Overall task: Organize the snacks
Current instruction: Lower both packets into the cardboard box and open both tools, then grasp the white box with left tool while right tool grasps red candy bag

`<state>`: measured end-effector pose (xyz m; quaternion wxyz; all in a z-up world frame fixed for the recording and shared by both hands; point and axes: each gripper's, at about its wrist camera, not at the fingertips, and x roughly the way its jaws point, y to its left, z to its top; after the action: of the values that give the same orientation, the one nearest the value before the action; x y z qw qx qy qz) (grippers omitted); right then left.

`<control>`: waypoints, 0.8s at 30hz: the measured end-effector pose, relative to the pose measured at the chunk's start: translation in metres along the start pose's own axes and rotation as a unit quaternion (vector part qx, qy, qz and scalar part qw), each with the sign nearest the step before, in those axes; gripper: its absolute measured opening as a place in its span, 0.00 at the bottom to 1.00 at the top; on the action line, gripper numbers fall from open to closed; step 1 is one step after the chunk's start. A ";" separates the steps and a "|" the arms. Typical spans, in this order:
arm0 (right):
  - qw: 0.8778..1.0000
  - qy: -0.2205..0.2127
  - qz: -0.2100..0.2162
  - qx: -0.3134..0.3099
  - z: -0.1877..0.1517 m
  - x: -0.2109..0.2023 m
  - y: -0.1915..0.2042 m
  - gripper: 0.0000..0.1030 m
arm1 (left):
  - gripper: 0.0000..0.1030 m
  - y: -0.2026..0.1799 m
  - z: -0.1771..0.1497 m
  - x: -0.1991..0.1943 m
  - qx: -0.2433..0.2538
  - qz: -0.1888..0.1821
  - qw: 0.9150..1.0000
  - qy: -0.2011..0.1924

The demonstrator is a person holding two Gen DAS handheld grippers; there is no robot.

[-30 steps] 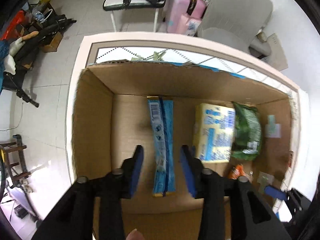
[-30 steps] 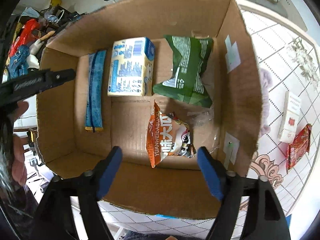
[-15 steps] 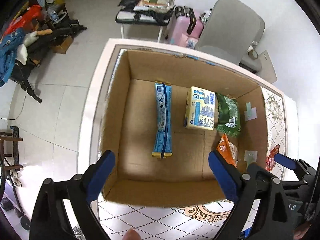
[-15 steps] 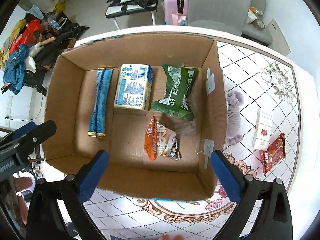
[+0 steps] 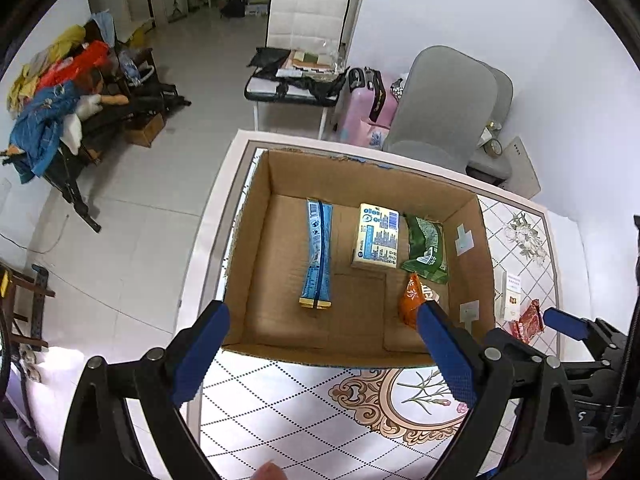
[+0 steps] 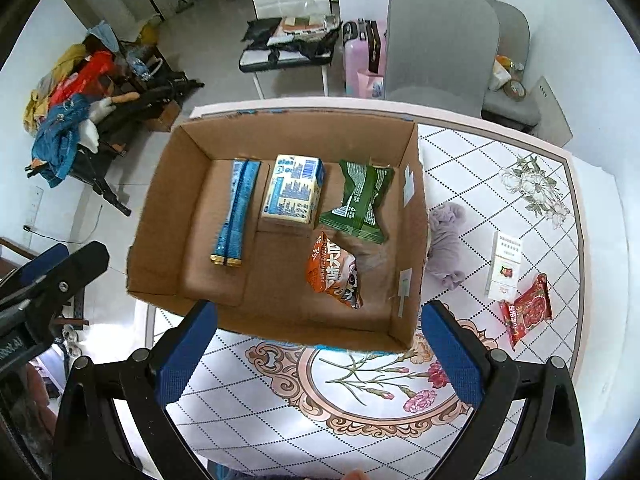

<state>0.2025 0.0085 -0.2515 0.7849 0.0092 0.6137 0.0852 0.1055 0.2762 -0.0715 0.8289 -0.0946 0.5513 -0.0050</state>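
Note:
An open cardboard box (image 6: 168, 184) (image 5: 248, 240) stands on the patterned table. Inside lie a long blue packet (image 6: 236, 212) (image 5: 318, 256), a yellow-and-blue carton (image 6: 292, 194) (image 5: 376, 242), a green bag (image 6: 362, 200) (image 5: 426, 250) and an orange bag (image 6: 334, 276) (image 5: 412, 298). Right of the box, on the table, rest a white box (image 6: 505, 264) (image 5: 511, 296) and a red packet (image 6: 528, 314) (image 5: 529, 319). My left gripper (image 5: 324, 354) and my right gripper (image 6: 320, 354) both hang open and empty above the box's near edge.
A crumpled lilac cloth (image 6: 448, 240) lies against the box's right wall. Grey chairs (image 6: 440, 40) stand behind the table, with a pink suitcase (image 6: 362, 64) and a cluttered white chair (image 6: 288, 44) beyond. The table's left edge (image 5: 208, 240) drops to the tiled floor.
My left gripper opened off the blue packet, which now lies in the box. Both grippers have pulled up and back, out of the box and over its near edge.

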 end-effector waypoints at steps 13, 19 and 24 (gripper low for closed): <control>0.987 -0.130 0.010 0.097 -0.021 -0.069 -0.123 1.00 | 0.93 -0.110 -0.002 -0.036 0.090 -0.001 0.994 -0.057; 0.967 -0.027 0.001 0.253 -0.046 -0.019 -0.270 1.00 | 0.93 -0.219 0.014 -0.005 0.139 -0.066 0.988 -0.012; 0.923 0.066 0.063 0.375 -0.077 0.075 -0.369 0.92 | 0.93 -0.304 0.013 0.078 0.166 -0.103 0.976 0.095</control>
<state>0.1911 -0.3514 -0.3869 0.6746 0.3356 0.6496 -0.1014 0.1774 -0.0293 -0.0878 0.7721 -0.0107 0.6062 -0.1905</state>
